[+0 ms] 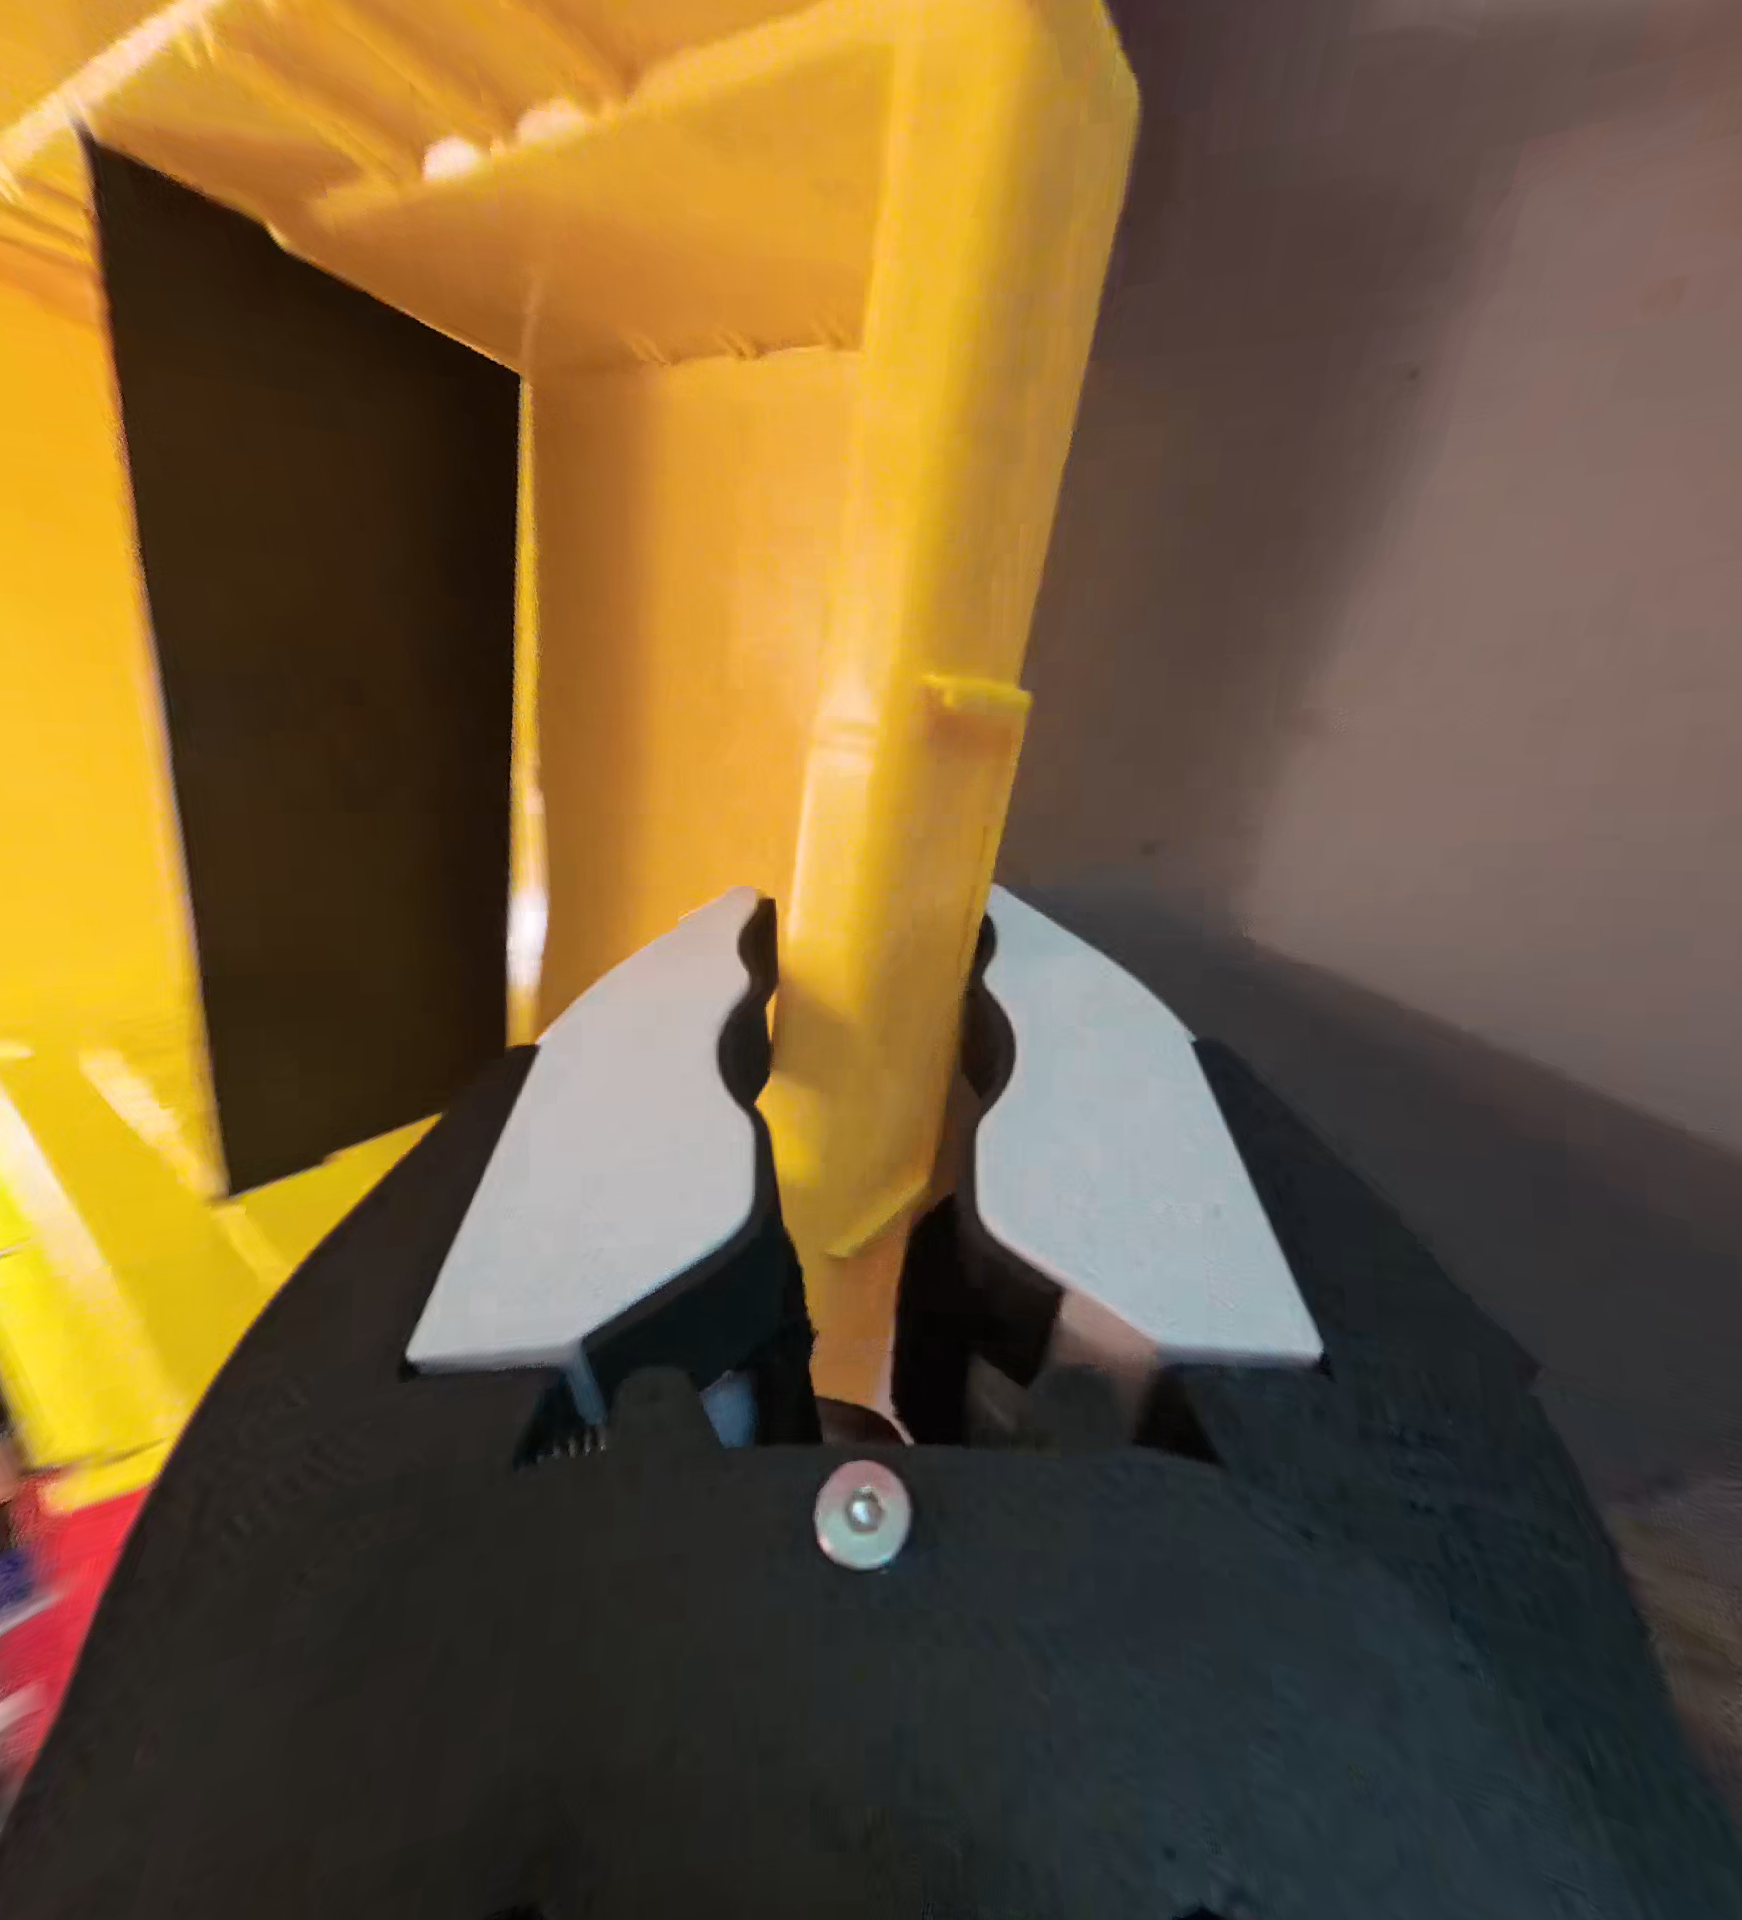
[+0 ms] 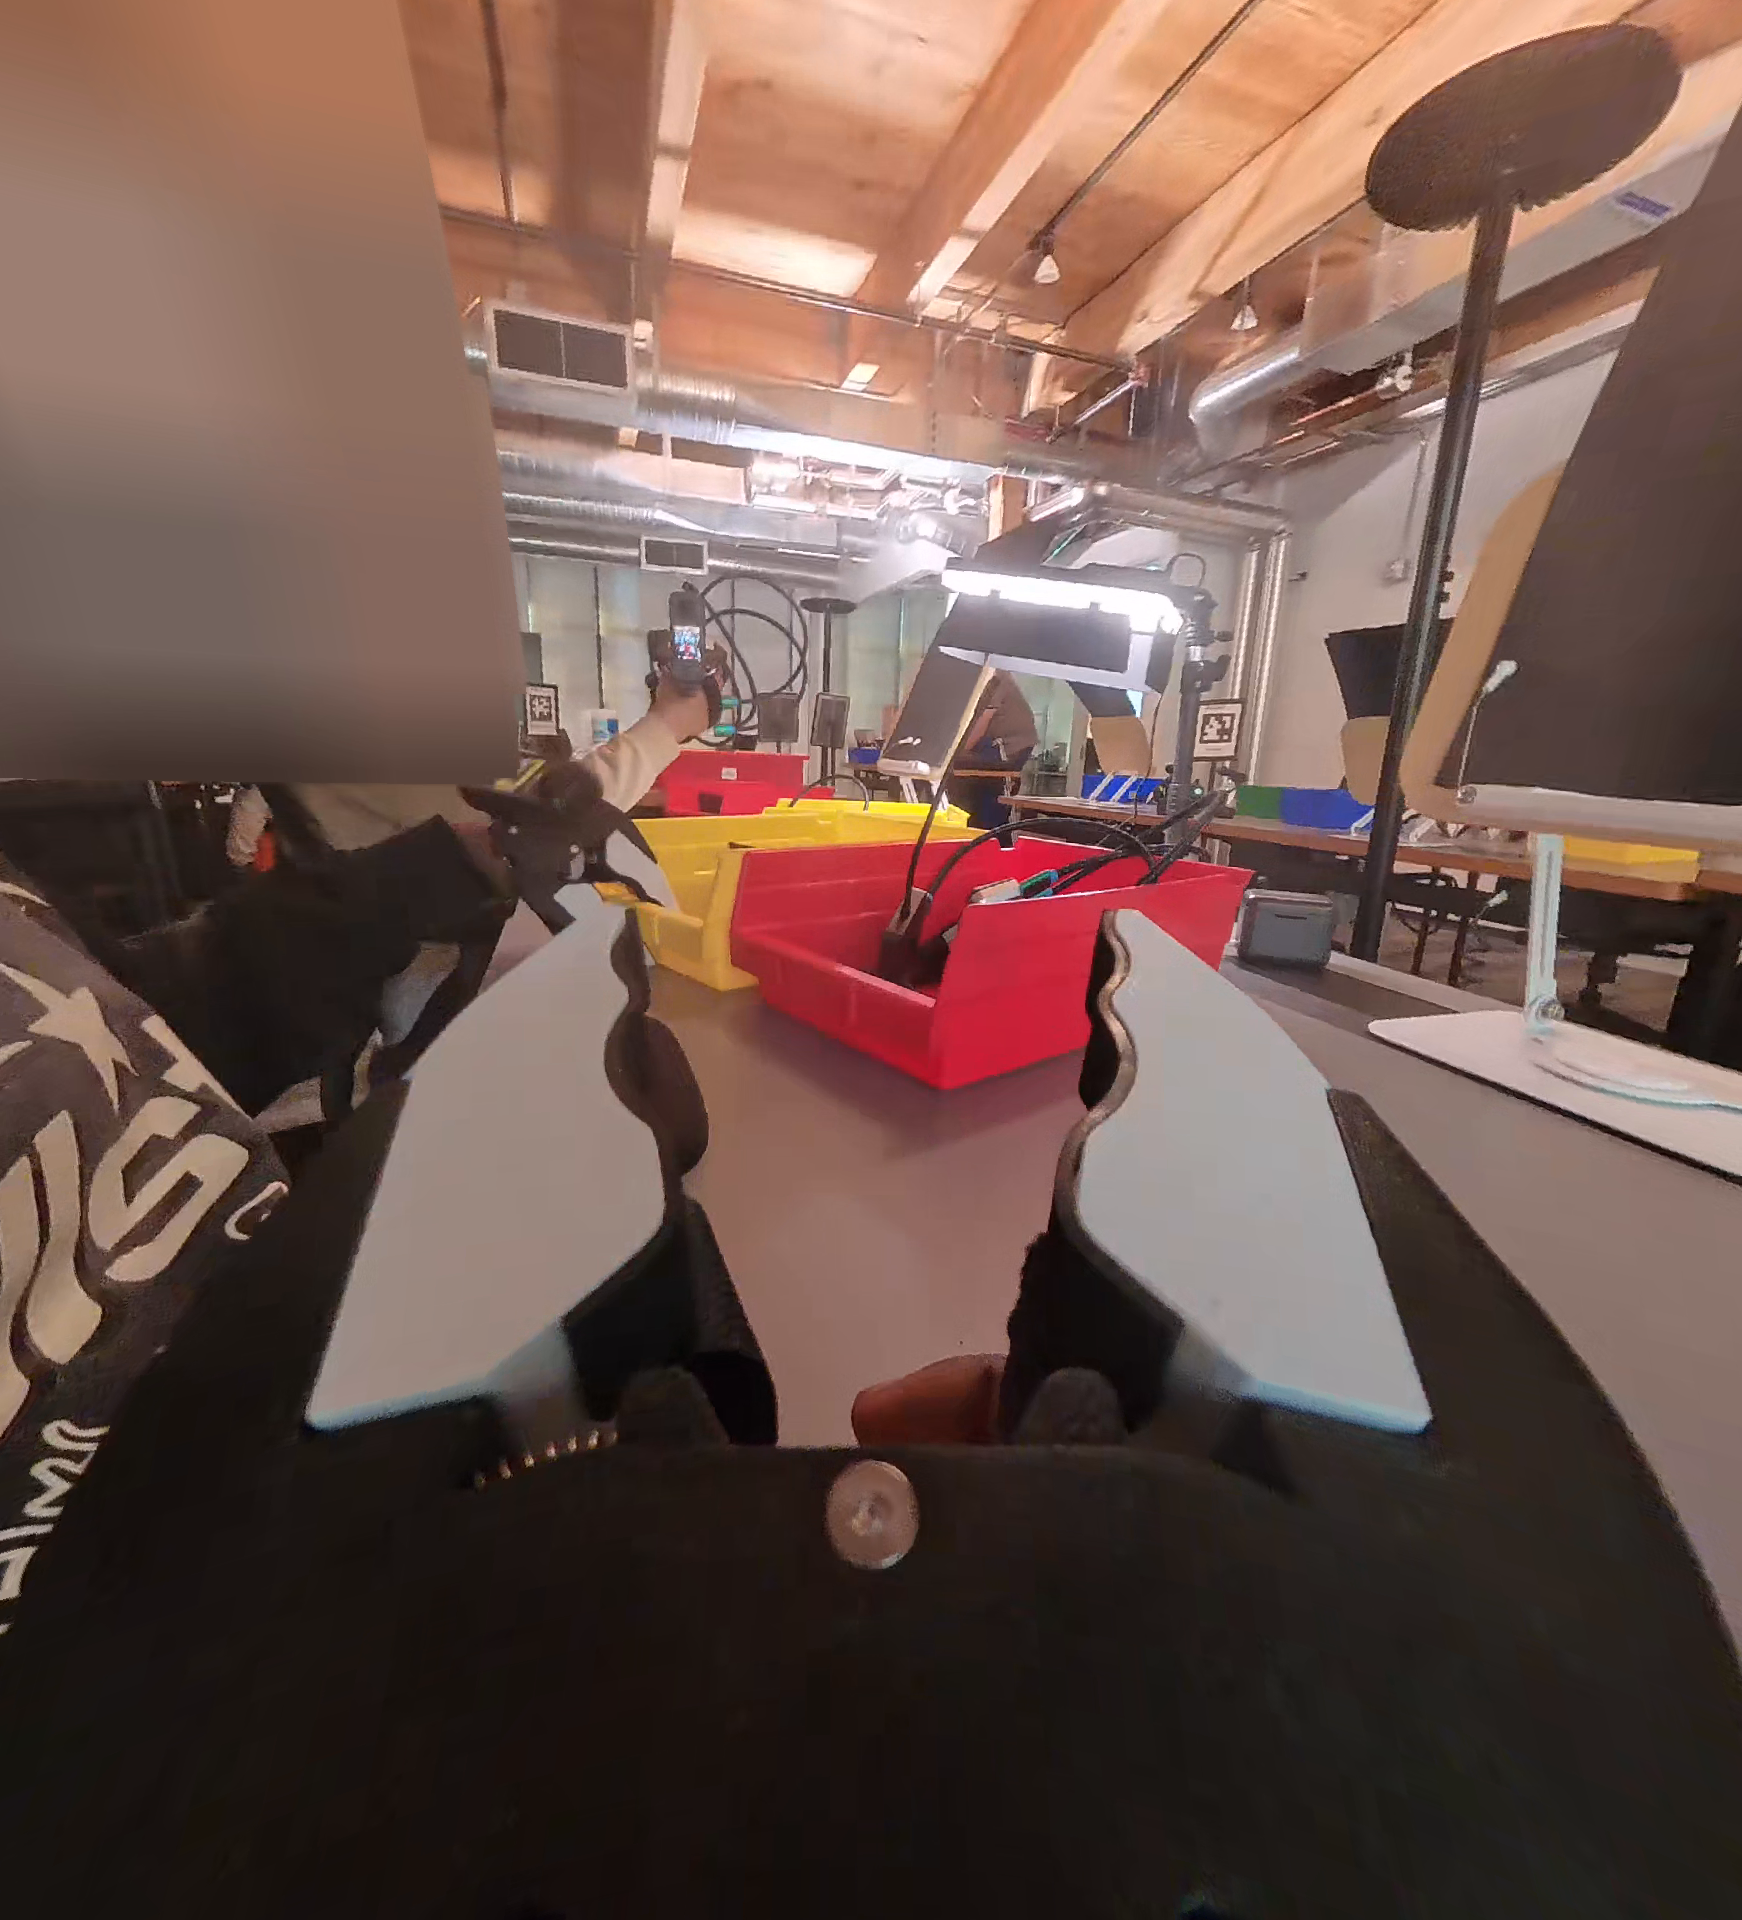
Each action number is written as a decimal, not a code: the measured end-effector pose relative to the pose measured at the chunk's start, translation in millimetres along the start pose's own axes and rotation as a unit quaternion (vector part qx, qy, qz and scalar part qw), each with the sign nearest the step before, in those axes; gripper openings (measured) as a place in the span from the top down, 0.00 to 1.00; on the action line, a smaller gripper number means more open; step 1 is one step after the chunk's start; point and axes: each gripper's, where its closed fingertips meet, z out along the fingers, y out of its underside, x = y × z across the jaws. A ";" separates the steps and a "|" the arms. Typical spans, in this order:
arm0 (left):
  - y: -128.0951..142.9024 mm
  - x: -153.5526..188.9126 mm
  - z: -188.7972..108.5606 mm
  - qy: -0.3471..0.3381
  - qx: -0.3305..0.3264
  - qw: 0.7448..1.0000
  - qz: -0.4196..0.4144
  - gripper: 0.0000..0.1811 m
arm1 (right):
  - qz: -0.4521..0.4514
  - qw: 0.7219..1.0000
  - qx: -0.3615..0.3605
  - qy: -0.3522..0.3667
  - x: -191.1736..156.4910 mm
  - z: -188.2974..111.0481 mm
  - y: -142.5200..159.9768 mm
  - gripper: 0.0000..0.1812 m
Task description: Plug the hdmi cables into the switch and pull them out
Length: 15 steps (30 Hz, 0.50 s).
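In the left wrist view my left gripper [image 1: 872,914] is shut on the upright corner wall of a yellow bin [image 1: 701,571], which fills the blurred view. In the right wrist view my right gripper [image 2: 867,935] is open and empty, low over the grey table [image 2: 877,1164]. Ahead of it stands a red bin [image 2: 1002,997] with black cables [image 2: 960,862] looping out of it and a small grey and teal device [image 2: 1012,891] inside. The yellow bin [image 2: 701,862] stands left of the red one, with the left gripper [image 2: 576,842] at its near edge.
A black panel [image 1: 327,675] stands against the yellow bin. A monitor [image 2: 1677,520] on a white stand [image 2: 1573,1081] and a black pole [image 2: 1449,520] are at the right. A patterned sleeve [image 2: 67,1143] is at the left. A small grey box [image 2: 1282,925] sits behind the red bin.
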 end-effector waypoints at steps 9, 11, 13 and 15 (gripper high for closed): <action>10.2 -14.1 -35.0 -0.203 -0.130 0.970 0.043 0.83 | -0.001 1.000 0.013 0.021 8.5 -2.2 -3.2 0.58; 6.4 -26.2 -50.8 -0.251 -0.133 0.958 0.041 0.83 | -0.013 1.000 0.004 0.021 8.0 -0.6 -0.5 0.58; -4.7 -37.9 -69.8 -0.301 -0.127 0.944 0.055 0.83 | -0.021 1.000 -0.005 0.017 6.0 1.0 1.9 0.58; -22.6 -48.0 -90.7 -0.354 -0.115 0.925 0.080 0.83 | -0.026 0.999 -0.010 0.014 4.6 2.0 3.7 0.58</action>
